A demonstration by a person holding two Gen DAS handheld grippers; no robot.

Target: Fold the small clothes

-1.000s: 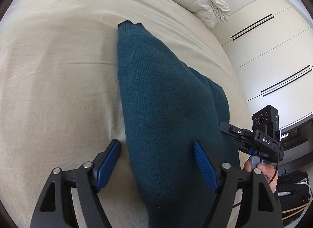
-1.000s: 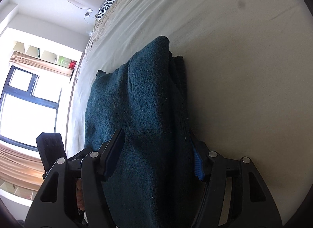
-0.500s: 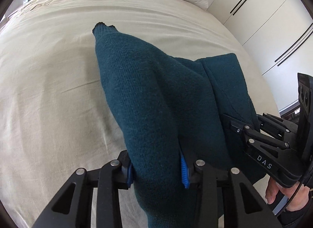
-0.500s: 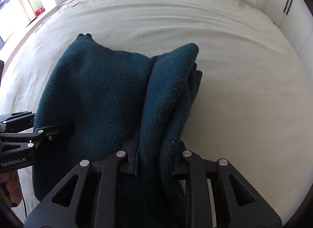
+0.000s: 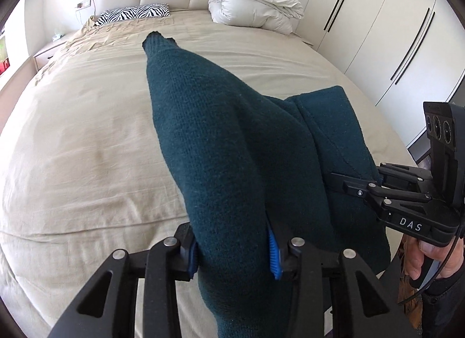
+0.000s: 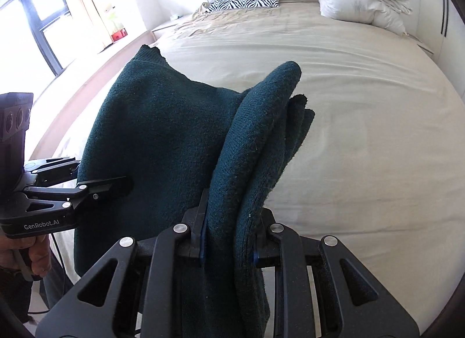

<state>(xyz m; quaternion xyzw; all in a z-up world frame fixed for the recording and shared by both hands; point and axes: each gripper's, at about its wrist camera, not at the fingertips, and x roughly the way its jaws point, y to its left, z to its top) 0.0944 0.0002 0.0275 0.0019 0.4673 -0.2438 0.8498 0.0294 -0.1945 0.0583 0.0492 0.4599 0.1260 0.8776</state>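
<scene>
Teal knit sweater (image 5: 221,146): bunched up, held off the beige bed (image 5: 75,140), far end reaching toward the headboard
Left gripper (image 5: 232,253): clamped on a thick fold of the sweater, blue pads squeezed into the knit
Right gripper (image 6: 229,239): pinching several stacked layers of it
Further back: zebra-print pillow (image 5: 133,14), rolled white duvet (image 5: 252,4), white wardrobe doors (image 5: 386,27)
</scene>
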